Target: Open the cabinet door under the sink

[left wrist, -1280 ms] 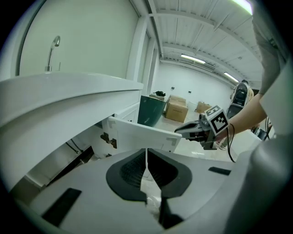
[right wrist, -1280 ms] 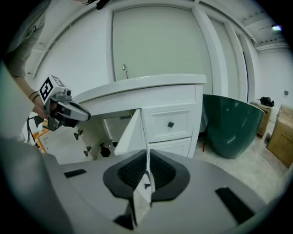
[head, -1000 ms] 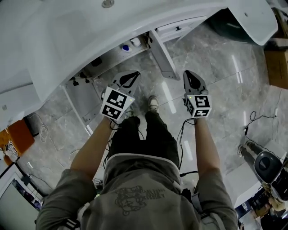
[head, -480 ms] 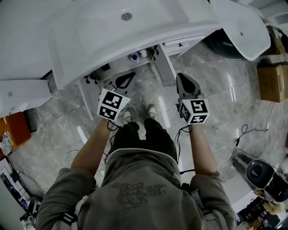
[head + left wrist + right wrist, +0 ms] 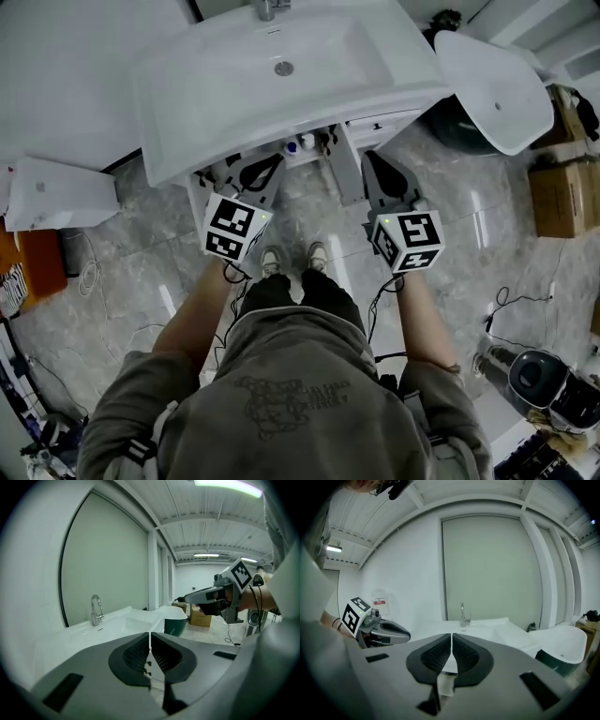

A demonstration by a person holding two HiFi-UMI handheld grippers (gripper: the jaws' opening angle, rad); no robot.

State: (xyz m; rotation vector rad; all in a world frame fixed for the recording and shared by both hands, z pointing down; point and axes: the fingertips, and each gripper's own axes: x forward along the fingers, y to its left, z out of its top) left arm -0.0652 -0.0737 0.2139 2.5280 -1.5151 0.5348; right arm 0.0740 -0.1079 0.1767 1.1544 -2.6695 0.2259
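The white sink (image 5: pixel 216 89) fills the top of the head view, with its faucet (image 5: pixel 96 610) (image 5: pixel 463 616) showing in both gripper views. Beneath it the cabinet stands with a white door (image 5: pixel 344 173) swung out toward me on the right and another door edge (image 5: pixel 198 195) on the left. My left gripper (image 5: pixel 265 171) (image 5: pixel 149 635) is shut and empty, held in front of the sink's rim. My right gripper (image 5: pixel 374 163) (image 5: pixel 452 635) is also shut and empty, beside the right door's outer edge. Neither touches the cabinet.
Small bottles (image 5: pixel 294 145) sit inside the cabinet. A white bathtub (image 5: pixel 497 80) with a dark underside stands at the right, with cardboard boxes (image 5: pixel 561 197) beyond it. A white box (image 5: pixel 56 192) lies left of the sink. Cables and a round device (image 5: pixel 534 375) lie on the marble floor.
Both grippers have risen from floor level to the height of the sink's rim, still shut. The head view has lifted, so the whole basin now shows.
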